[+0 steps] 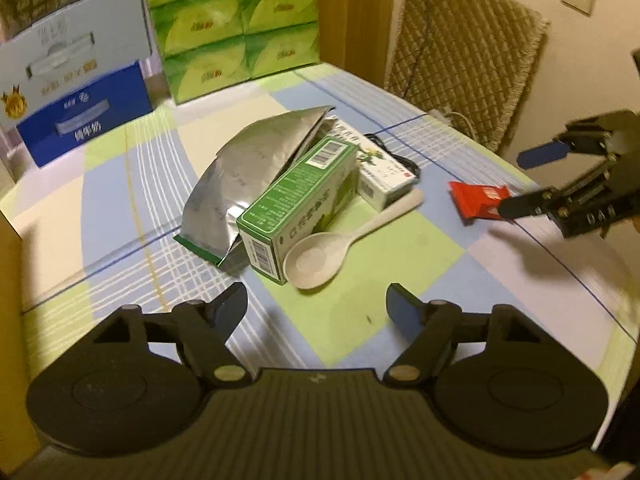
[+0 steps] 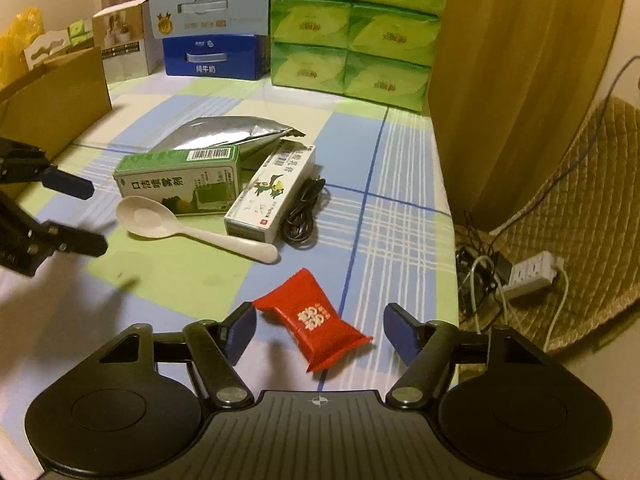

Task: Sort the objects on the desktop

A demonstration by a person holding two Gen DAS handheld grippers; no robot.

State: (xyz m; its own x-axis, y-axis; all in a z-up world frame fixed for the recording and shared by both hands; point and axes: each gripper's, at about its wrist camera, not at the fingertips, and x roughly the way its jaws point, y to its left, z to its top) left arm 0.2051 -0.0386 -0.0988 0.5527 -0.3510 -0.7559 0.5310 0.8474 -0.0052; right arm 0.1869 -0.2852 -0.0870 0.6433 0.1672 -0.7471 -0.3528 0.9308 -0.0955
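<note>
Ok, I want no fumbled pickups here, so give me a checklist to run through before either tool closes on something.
1. Red packet lies between the right tool's fingers: ok.
2. Right tool's pads press the packet: not ok, gaps show on both sides.
3. Left tool has something between its fingers: not ok, only tablecloth.
4. White spoon ahead of the left tool is reachable: ok, though its bowl sits against the green box.
5. Black cable clear of both tools: ok.
6. The two tools apart from each other: ok.

left claw (image 1: pixel 316 312): black body, blue pads, silver pivots | right claw (image 2: pixel 320 330): same, ribbed base, crosshair mark
</note>
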